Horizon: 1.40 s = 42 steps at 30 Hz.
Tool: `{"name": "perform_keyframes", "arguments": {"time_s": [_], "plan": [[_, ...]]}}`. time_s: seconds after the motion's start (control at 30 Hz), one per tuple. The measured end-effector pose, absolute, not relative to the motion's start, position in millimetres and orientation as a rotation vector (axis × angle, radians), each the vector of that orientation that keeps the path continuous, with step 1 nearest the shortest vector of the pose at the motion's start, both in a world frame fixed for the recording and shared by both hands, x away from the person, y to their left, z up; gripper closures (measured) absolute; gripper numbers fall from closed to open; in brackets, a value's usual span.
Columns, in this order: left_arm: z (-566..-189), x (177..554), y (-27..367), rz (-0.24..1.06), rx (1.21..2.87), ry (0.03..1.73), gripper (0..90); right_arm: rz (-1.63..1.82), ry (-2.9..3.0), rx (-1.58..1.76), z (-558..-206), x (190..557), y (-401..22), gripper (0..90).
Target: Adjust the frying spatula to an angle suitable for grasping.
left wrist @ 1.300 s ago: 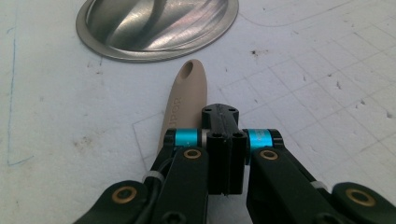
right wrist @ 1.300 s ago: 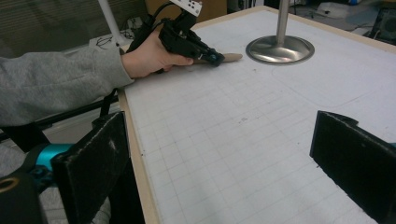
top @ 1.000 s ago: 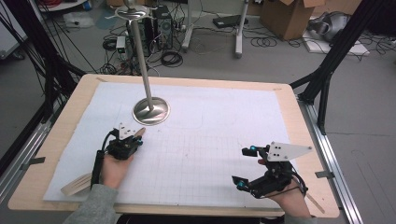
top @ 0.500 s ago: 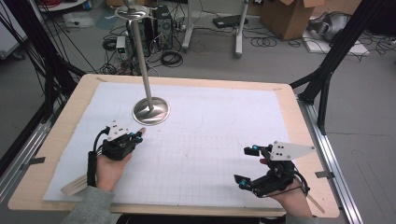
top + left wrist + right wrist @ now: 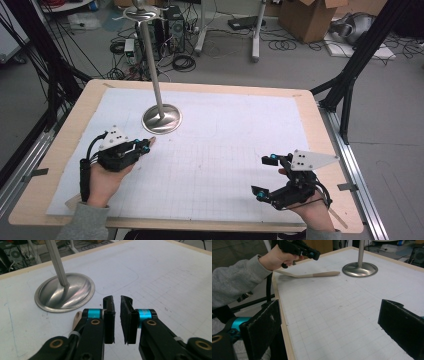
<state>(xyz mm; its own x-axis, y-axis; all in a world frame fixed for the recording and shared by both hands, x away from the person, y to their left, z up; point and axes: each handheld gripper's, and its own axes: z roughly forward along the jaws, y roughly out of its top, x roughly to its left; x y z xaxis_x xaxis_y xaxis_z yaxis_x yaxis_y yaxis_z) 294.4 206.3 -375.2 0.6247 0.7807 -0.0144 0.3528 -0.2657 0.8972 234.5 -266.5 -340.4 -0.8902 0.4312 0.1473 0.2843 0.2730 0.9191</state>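
A wooden spatula point(image 5: 312, 275) lies flat on the white gridded mat at the table's left; its blade tip point(image 5: 151, 141) shows just past my left hand. My left gripper point(image 5: 146, 145) hovers above it and points toward the metal stand. Its jaws have just been opening and stand a narrow gap apart point(image 5: 116, 300) with nothing between them. The spatula's tip point(image 5: 78, 317) peeks out below the left jaw. My right gripper point(image 5: 265, 176) rests near the front right of the mat, its jaws wide open point(image 5: 329, 322) and empty.
A metal stand with a round domed base point(image 5: 161, 119) and a tall pole point(image 5: 150, 55) rises at the mat's back left, just ahead of the left gripper. The wooden table edge point(image 5: 200, 224) runs along the front. Cables and boxes lie on the floor beyond.
My left hand has lifted off the mat and swung so that its gripper points rightward, while the spatula stays on the table. The right gripper has not moved.
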Motion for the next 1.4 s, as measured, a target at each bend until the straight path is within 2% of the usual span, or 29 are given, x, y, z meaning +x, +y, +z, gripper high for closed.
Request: {"name": "perform_keyframes", "arguments": {"time_s": [0.17,0.3,0.5,0.6,0.77,0.87,1.13,1.4], "plan": [[-369.2,290.9,217.3,0.538,1.876,0.907,71.6,1.693,2.407,0.671,-340.0,237.1,-264.4,3.9],[-367.4,289.0,227.0,0.52,1.868,0.937,54.3,1.695,2.412,0.67,-340.2,239.9,-262.2,3.9],[-366.9,285.0,244.7,0.5,1.868,0.909,39.5,1.692,2.421,0.659,-340.4,242.4,-259.1,3.9],[-364.3,284.5,251.2,0.466,1.853,0.902,26.0,1.697,2.423,0.66,-340.1,243.0,-259.2,3.9],[-363.6,284.5,260.4,0.432,1.849,0.885,12.6,1.697,2.418,0.66,-340.1,243.7,-259.8,3.9],[-363.2,283.3,268.2,0.451,1.835,0.865,11.0,1.699,2.413,0.661,-340.0,243.5,-260.5,3.9],[-365.3,277.1,289.1,0.395,1.815,0.848,10.4,1.693,2.422,0.658,-340.0,243.9,-258.6,3.9],[-380.6,279.4,288.4,0.389,1.85,0.887,10.7,1.676,2.435,0.652,-341.1,244.9,-255.4,3.9]]}}
